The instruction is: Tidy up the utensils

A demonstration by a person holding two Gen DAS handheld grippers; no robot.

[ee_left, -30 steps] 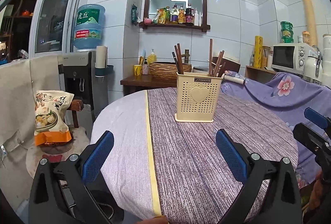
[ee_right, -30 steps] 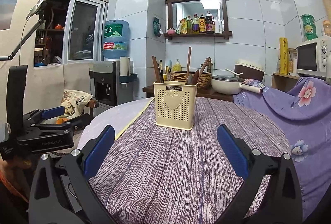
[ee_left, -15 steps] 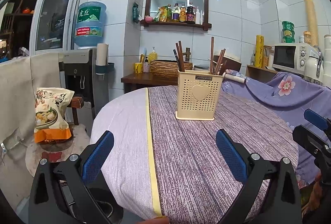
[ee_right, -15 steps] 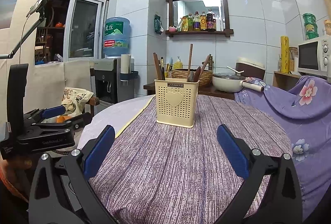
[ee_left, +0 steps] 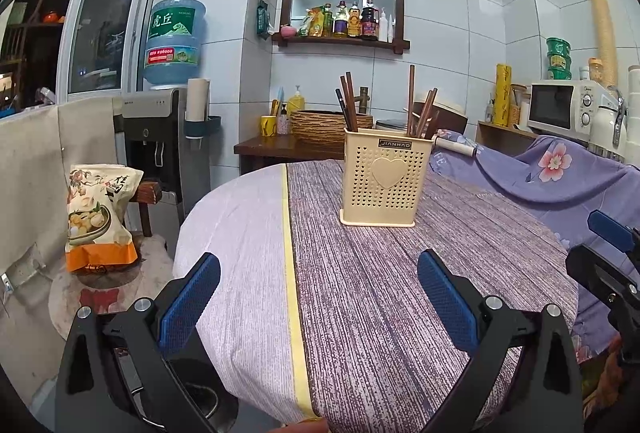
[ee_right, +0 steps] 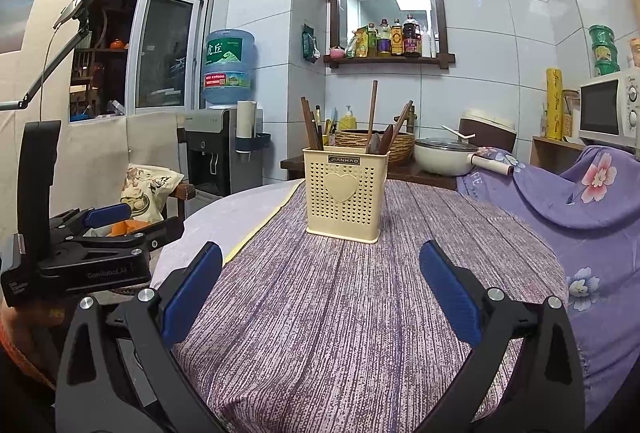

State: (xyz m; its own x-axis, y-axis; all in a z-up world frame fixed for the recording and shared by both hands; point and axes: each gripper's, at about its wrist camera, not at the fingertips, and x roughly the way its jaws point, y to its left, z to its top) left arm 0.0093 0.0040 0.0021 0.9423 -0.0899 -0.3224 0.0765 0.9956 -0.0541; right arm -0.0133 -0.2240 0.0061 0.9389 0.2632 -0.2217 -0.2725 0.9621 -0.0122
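Note:
A cream perforated utensil holder (ee_left: 385, 182) (ee_right: 345, 194) with a heart on its front stands upright on the round table (ee_left: 360, 293) (ee_right: 320, 313), which wears a purple striped cloth. Dark wooden chopsticks (ee_left: 347, 101) (ee_right: 373, 113) and a spoon stick up out of it. My left gripper (ee_left: 318, 289) is open and empty, held back over the table's near edge. My right gripper (ee_right: 320, 283) is open and empty too, well short of the holder. The left gripper's body (ee_right: 76, 253) shows at the left of the right wrist view.
A snack bag (ee_left: 100, 213) sits on a stool left of the table. A water dispenser (ee_left: 160, 137) stands behind it. A floral purple cover (ee_right: 580, 193) lies at the right. A side table with a wicker basket (ee_left: 320, 123) and a pot (ee_right: 444, 155) is behind the holder.
Both views have shifted slightly, so the holder sits a little higher in frame. Both grippers stay open and empty; nothing on the table has moved.

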